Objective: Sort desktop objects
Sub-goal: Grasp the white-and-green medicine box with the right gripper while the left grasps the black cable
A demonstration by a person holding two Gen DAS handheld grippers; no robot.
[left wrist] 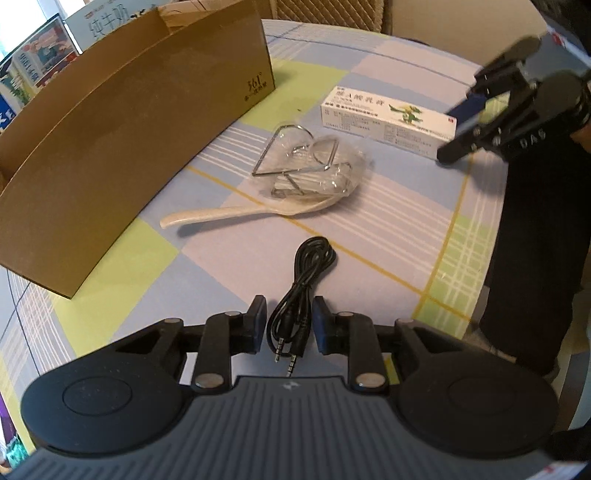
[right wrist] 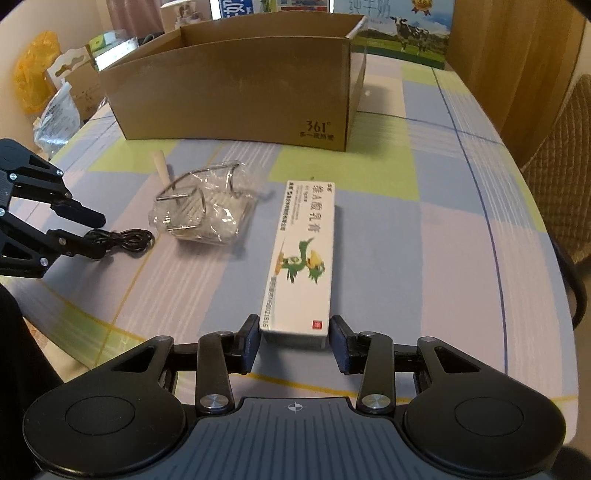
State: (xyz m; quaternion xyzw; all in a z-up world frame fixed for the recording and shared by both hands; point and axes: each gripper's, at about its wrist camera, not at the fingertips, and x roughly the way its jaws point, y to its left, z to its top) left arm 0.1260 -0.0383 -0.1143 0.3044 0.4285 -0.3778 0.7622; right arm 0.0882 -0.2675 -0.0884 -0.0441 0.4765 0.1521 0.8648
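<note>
We see a table with a checked cloth (right wrist: pixel 424 206) in blue, green and pale purple squares, with thin yellow and white lines. Behind the table stand milk cartons with a cow picture (right wrist: pixel 406 33), and to the left are bags (right wrist: pixel 35 70) and small packs. A woven chair back (right wrist: pixel 561 162) shows at the right edge.

A big brown cardboard box (right wrist: pixel 236 96) stands at the far side of the table. It is open on top. From here we cannot tell what is in it.

Near the box lies a wire rack in clear plastic wrap (right wrist: pixel 207 210). A cream spoon (left wrist: pixel 229 216) lies under it, touching it, with its handle poking out. Just beside the rack lies a long white medicine box (right wrist: pixel 301 254) with a green picture on it. A coiled black cable (left wrist: pixel 299 295) lies on the cloth nearer to us, apart from the spoon.

Our left gripper (left wrist: pixel 289 321) is low over the cable. Its two fingers are apart, one on each side of the cable, and its plugs lie between them. They do not pinch it.

Our right gripper (right wrist: pixel 294 339) is at the near end of the medicine box. Its fingers are apart, one on each side of the box end. The left finger looks very close to the box, but we cannot tell if it touches.
</note>
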